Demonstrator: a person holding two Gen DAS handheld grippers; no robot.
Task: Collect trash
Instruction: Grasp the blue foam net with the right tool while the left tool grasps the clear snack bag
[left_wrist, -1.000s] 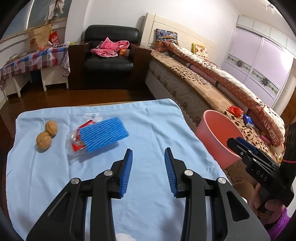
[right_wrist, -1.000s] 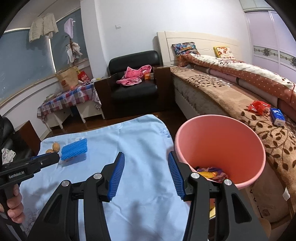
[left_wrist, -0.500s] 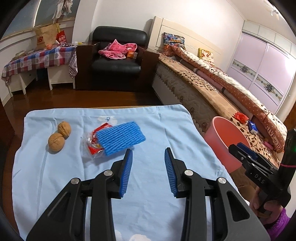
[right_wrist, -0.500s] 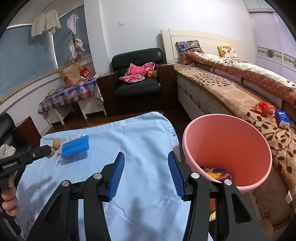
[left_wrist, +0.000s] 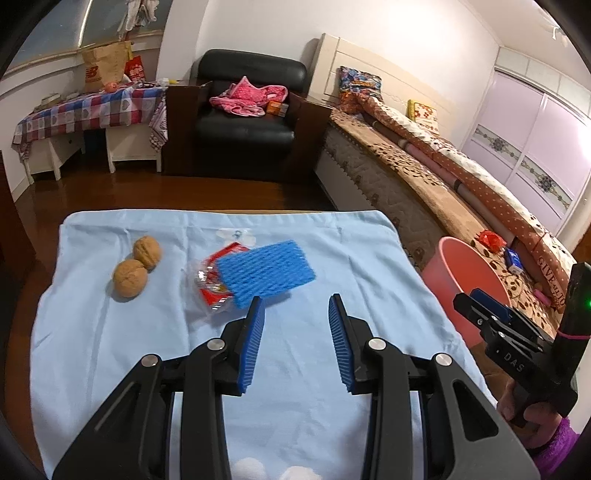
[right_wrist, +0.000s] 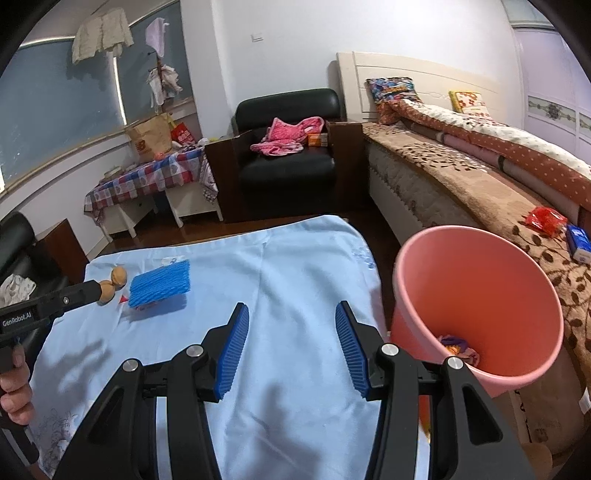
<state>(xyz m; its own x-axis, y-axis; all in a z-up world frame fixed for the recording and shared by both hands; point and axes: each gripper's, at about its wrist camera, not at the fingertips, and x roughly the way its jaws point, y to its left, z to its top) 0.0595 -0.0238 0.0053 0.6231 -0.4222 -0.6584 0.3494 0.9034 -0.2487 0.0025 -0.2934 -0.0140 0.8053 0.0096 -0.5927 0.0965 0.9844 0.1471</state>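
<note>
Left gripper (left_wrist: 296, 317): jaws parted, nothing between the blue ribbed pads, poised over the light blue cloth (left_wrist: 110, 332) near its middle. Right gripper (right_wrist: 291, 332): likewise released and empty, over the cloth's right half, close to the right edge.

Just beyond the left gripper's left pad: a blue foam net sleeve (left_wrist: 265, 271), lying flat and overlapping a crumpled clear-and-red wrapper (left_wrist: 210, 282), both toward the far-left part of the cloth. Further left, near the far-left corner: two walnuts (left_wrist: 136, 266), touching each other.

Off the cloth's right edge: a pink bucket (right_wrist: 476, 295), tilted toward the camera, with some colourful scraps at its bottom. Hard against the bucket: a bed (right_wrist: 461, 177) with a brown patterned cover and a rolled dotted quilt; on the cover, a red packet (right_wrist: 546, 218) and a small blue box (right_wrist: 579, 242).

Beyond the cloth's far edge: dark wood floor, then a black armchair (left_wrist: 251, 110) holding pink clothing, and left of it a low table under a checked cloth (left_wrist: 88, 110). Lilac wardrobe doors (left_wrist: 535, 147) at the far right.
</note>
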